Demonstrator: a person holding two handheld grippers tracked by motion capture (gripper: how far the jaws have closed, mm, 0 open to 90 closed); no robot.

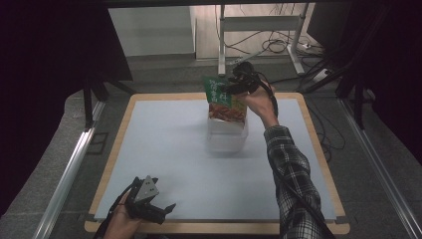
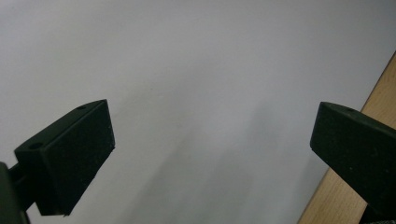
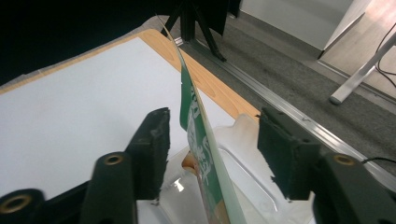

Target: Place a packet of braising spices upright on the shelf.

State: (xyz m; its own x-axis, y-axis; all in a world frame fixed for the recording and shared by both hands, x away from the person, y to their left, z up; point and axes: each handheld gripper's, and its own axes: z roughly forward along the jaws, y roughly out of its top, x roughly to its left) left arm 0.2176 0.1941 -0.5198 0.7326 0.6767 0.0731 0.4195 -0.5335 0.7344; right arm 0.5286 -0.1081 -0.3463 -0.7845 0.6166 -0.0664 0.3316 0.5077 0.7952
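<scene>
Nearest the high camera, at the table's front edge, the left gripper [image 1: 158, 209] rests low in the person's left hand [image 1: 122, 223], its grey three-cornered plate facing up. Its own view settles what the high view leaves vague: the two black jaws stand wide apart with nothing between them, above the pale table top [image 2: 196, 70], with a strip of the wooden rim [image 2: 380, 88] at the right.

Across the table, the right gripper [image 1: 234, 84] is raised over the far side, carried by the right hand [image 1: 261, 102] in a plaid sleeve [image 1: 293, 174]. From above it looks closed on the top of the green snack bag [image 1: 224, 99], which stands upright in the clear plastic container [image 1: 227, 137] near the far middle of the table. The right gripper view corrects this: the snack bag [image 3: 198, 135] is seen edge-on, rising between the jaws, and both pads stand clear of it, with a gap on each side. The jaws are open, astride the bag and not gripping it. Below them the clear plastic container [image 3: 247, 175] shows its moulded rim, the bag's lower end inside it.
</scene>
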